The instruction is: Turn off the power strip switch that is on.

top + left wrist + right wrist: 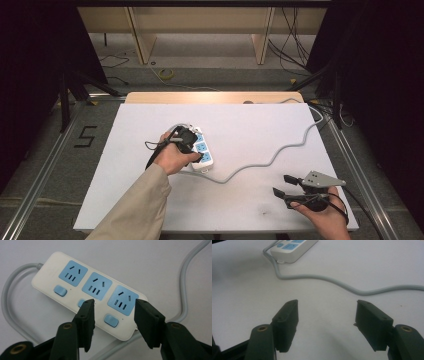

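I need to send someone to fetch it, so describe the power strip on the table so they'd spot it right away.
On the white table, look left of centre, under the left gripper. The power strip lies flat there: a white bar with three blue sockets, each with a blue button, and a grey cable snaking off to the right.

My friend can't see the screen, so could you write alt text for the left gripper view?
Two black fingers of the left gripper, held open, hover just above a white power strip with three blue sockets and three blue switches. The strip lies on a white table, and its grey cable curves around it.
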`<state>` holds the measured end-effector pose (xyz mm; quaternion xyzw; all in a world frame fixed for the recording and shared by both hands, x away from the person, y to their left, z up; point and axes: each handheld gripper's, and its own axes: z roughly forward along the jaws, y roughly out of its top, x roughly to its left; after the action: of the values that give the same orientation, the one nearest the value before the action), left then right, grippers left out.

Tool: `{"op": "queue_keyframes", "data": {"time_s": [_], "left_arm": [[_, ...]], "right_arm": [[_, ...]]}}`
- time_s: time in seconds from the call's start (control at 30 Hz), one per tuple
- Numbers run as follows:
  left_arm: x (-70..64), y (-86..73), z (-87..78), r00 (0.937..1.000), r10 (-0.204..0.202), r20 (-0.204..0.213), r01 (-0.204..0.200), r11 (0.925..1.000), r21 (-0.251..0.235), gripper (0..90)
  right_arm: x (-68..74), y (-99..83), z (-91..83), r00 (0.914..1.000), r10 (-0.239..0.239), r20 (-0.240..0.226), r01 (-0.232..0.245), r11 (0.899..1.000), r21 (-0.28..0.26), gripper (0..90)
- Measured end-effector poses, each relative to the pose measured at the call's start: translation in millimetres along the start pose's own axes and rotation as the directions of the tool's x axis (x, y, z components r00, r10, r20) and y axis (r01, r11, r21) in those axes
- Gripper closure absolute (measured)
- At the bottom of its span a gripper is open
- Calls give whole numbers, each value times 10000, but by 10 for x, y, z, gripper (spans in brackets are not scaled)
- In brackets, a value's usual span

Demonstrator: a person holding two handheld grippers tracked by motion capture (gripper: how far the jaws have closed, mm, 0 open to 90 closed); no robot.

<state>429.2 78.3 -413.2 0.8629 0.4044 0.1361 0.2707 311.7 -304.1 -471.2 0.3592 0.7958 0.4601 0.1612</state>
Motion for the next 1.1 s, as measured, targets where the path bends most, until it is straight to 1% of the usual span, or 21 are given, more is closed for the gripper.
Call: {"op": "queue_keyframes", "data": {"time_s": [0.07, 0.17, 0.2, 0.23, 0.33, 0.37, 0.4, 0.43, 0.5, 0.53, 0.6, 0.67, 0.77, 0.9, 1.1], "left_arm": [[8, -40, -21, 9998, 135, -156, -138, 9997, -225, 429], [24, -120, -56, 9977, 536, -422, -554, 9975, -428, 378], [18, -156, -64, 9971, 587, -492, -613, 9968, -521, 363], [23, -191, -77, 9958, 727, -549, -758, 9955, -570, 341], [32, -300, -127, 9938, 917, -627, -962, 9927, -730, 298], [30, -339, -140, 9939, 919, -617, -968, 9919, -818, 288], [28, -376, -150, 9937, 964, -563, -1013, 9907, -914, 288], [27, -414, -164, 9930, 1046, -547, -1093, 9899, -905, 283], [25, -489, -182, 9911, 1165, -647, -1224, 9878, -967, 269], [19, -527, -189, 9911, 1131, -709, -1202, 9870, -1062, 270], [21, -595, -207, 9899, 1228, -706, -1302, 9852, -1112, 264], [25, -654, -227, 9881, 1320, -790, -1408, 9829, -1187, 256], [43, -728, -257, 9871, 1303, -932, -1424, 9801, -1381, 253], [74, -819, -272, 9868, 1171, -1115, -1323, 9813, -1400, 246], [131, -983, -301, 9902, 837, -1117, -1011, 9818, -1605, 234]], "right_arm": [[-3, -1, -1, 10000, 0, 13, 0, 10000, 12, 359], [-2, -1, -1, 10000, 2, 13, -2, 10000, 9, 359], [-1, -1, 2, 10000, 16, -4, -16, 10000, -5, 359], [0, -1, 4, 10000, 17, -6, -17, 10000, -5, 359], [0, -2, 6, 10000, 9, -26, -9, 10000, 7, 359], [-1, -2, 5, 10000, 18, -4, -18, 10000, 21, 359], [-2, -2, 6, 10000, 15, 0, -15, 10000, 18, 359], [-1, -2, 8, 10000, 18, -15, -18, 10000, 11, 359], [1, -3, 13, 10000, -10, -21, 10, 10000, 11, 359], [4, -3, 15, 10000, -7, -13, 7, 10000, 34, 359], [7, -2, 21, 10000, -13, -18, 13, 10000, 40, 359], [10, -1, 21, 10000, -15, -30, 16, 10000, 35, 359], [7, -2, 19, 10000, -8, -23, 9, 10000, 29, 359], [8, -1, 21, 10000, -24, -30, 24, 10000, 28, 359], [3, -3, 12, 10000, -2, -31, 2, 10000, 53, 359]]}}
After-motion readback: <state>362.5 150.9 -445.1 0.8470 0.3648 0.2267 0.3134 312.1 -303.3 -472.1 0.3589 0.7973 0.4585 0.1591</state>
